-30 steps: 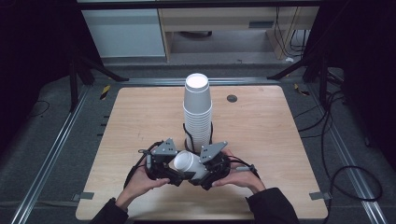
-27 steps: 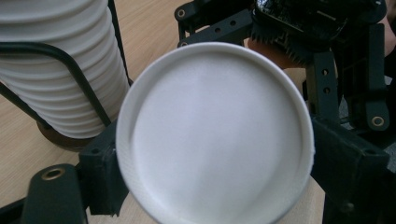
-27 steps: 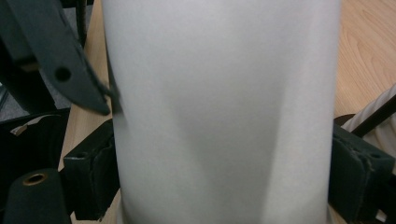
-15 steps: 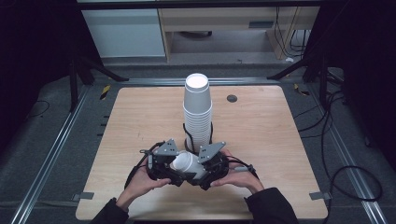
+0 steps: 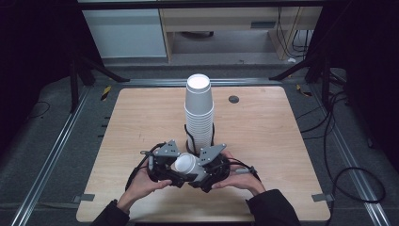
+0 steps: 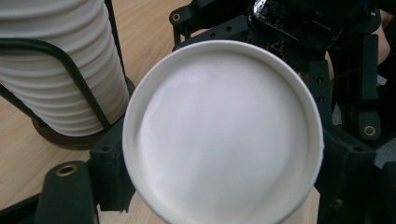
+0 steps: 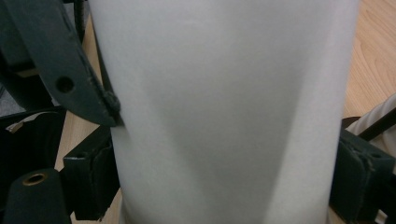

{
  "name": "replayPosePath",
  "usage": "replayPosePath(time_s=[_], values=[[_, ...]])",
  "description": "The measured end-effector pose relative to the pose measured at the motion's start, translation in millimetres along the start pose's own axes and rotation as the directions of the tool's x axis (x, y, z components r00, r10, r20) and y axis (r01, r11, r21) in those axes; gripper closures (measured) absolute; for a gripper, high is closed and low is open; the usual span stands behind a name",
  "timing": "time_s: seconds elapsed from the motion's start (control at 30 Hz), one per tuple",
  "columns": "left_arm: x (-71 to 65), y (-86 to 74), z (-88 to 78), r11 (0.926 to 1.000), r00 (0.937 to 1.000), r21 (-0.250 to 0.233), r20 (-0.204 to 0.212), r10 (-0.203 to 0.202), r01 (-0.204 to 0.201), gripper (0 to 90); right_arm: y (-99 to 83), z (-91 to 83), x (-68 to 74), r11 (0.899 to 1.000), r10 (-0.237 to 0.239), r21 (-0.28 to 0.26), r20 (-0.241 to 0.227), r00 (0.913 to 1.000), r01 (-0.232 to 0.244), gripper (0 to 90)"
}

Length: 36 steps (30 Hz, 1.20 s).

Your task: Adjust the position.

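Near the front edge of the light wooden table (image 5: 117, 141), midway along it, both hands are bringing the two black grippers together around one white paper cup (image 5: 184, 164) lying tilted, mouth toward the left. The right gripper (image 5: 207, 170) is clamping its pads on the cup's side wall, seen in the right gripper view. The left gripper (image 5: 162, 167) is facing the cup's open mouth (image 6: 223, 135); its jaws are sitting beside the rim, grip uncertain. Just behind, a tall stack of white paper cups (image 5: 199, 110) is standing upright in a black wire holder (image 6: 70, 74).
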<state>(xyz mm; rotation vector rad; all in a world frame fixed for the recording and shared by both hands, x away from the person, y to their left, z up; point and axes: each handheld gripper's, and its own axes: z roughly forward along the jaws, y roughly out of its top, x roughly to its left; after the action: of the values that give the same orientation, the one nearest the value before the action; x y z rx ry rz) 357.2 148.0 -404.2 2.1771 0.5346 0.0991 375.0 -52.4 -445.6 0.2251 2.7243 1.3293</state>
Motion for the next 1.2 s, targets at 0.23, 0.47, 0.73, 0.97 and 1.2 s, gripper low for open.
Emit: replayPosePath(time_s=[0.23,0.47,0.73,0.97,1.2], values=[[0.0,0.2,-0.9,1.0,1.0,-0.003,0.0,0.003,-0.003,21.0,0.4,-0.1,0.3,1.0,0.001,-0.002,0.005,1.0,-0.001,12.0],[-0.4,0.4,-1.0,1.0,1.0,0.004,-0.002,0.008,-0.008,21.4,0.5,1.5,0.9,1.0,-0.001,0.004,0.01,1.0,0.001,10.8],[0.4,1.0,-3.9,1.0,1.0,-0.007,-0.003,0.004,-0.004,22.0,1.4,0.4,0.2,1.0,0.008,-0.005,0.026,0.9996,-0.008,8.1],[0.6,1.1,-5.3,0.9998,1.0,-0.017,-0.008,0.005,-0.005,22.2,0.8,0.7,-0.6,1.0,0.016,0.0,0.039,0.9991,-0.016,6.1],[1.4,1.7,-8.7,0.9997,0.9999,-0.022,-0.016,0.007,-0.008,22.2,1.1,-1.8,-1.2,1.0,0.029,-0.005,0.048,0.9984,-0.028,4.5]])
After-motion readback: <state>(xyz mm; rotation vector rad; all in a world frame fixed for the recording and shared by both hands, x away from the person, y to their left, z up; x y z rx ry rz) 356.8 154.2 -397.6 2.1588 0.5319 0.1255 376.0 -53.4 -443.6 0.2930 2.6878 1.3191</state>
